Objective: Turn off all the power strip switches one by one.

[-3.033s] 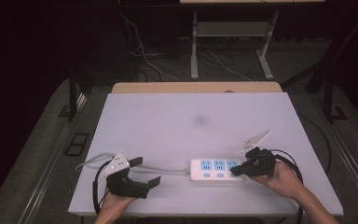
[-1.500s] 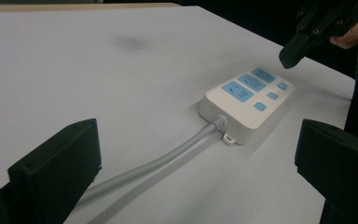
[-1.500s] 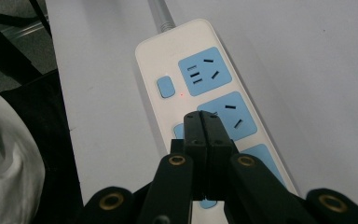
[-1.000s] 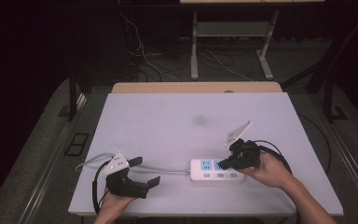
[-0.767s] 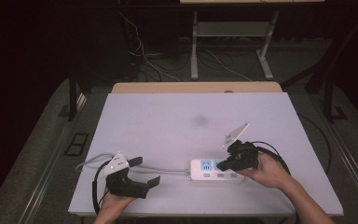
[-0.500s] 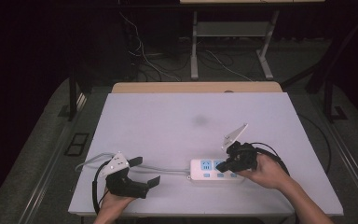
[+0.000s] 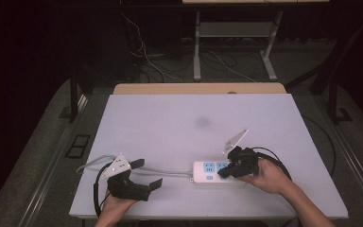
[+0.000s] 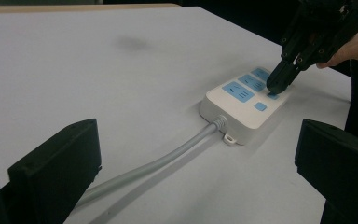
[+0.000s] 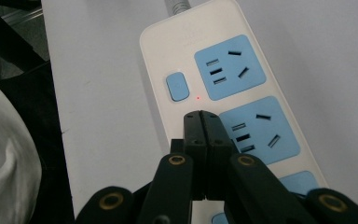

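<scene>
Listing by view. High view: white power strip (image 7: 215, 172) near the front edge of the white table (image 7: 184, 123), right of centre, its grey cord (image 7: 168, 172) running left toward the left gripper (image 7: 147, 176), which rests with jaws spread, holding nothing. Right gripper (image 7: 222, 172) tip set down on the strip's top. Faint dark smudge (image 7: 202, 122) mid-table. Wooden strip along the far table edge; dark floor, loose cables (image 7: 146, 52) and a metal stand (image 7: 234, 42) beyond.

Left gripper view: own jaws wide apart, cord between them; strip (image 8: 242, 100) well ahead, nothing between; other gripper's tip (image 8: 276, 84) pressing a small blue button.

Right gripper view: jaws pressed together, empty, lying over the strip (image 9: 223, 88) beside the middle blue socket (image 9: 258, 128); blue switch (image 9: 177, 86) and a tiny red light (image 9: 198, 98) just ahead.
</scene>
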`<state>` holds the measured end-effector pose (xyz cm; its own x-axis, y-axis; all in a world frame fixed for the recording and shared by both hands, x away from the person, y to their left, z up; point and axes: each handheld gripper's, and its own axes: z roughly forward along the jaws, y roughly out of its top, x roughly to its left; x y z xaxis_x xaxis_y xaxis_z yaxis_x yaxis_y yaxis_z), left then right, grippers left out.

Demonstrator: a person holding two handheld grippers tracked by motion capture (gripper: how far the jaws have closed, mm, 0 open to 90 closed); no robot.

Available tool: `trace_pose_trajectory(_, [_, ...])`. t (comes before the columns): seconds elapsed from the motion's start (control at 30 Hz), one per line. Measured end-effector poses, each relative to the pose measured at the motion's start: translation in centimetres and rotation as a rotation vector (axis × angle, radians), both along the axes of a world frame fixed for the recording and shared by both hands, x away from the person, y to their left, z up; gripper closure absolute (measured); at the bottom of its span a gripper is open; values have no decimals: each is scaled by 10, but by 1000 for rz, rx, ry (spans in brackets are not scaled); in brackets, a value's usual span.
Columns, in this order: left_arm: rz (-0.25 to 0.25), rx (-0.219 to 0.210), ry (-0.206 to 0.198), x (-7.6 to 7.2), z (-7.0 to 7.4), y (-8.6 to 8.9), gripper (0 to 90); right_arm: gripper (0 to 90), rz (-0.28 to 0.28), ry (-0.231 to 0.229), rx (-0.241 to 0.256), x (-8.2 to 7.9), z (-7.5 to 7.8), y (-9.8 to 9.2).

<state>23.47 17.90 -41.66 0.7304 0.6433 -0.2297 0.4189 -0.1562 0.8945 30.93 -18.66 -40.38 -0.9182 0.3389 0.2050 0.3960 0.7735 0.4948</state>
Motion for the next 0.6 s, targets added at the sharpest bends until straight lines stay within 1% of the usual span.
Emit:
trace_pose_trajectory(0.03, [0, 1, 0, 0, 0, 0, 0, 898, 3, 2, -4, 0, -1, 0])
trace_pose_trajectory(0.13, [-2, 2, 0, 0, 0, 0, 0, 898, -2, 3, 5, -1, -1, -1])
trace_pose_trajectory(0.3, [-2, 2, 1, 0, 0, 0, 0, 899, 2, -18, -3, -3, -1, 0])
trace_pose_trajectory(0.33, [-1, 1, 1, 0, 0, -1, 0, 898, 3, -23, -6, -3, -1, 0])
trace_pose_trajectory(0.4, [-1, 1, 1, 0, 0, -1, 0, 899, 5, -54, -14, -4, 0, 0])
trace_pose_trajectory(0.43, [-2, 0, 2, 0, 0, -1, 0, 899, 3, -44, -7, -3, -1, -2])
trace_pose_trajectory(0.5, [-3, -1, 1, 0, 0, -1, 0, 900, 3, -41, -2, -3, -1, -3])
trace_pose_trajectory(0.6, [-3, 1, 2, 0, 0, -1, 0, 900, 1, -48, -4, -4, -1, -2])
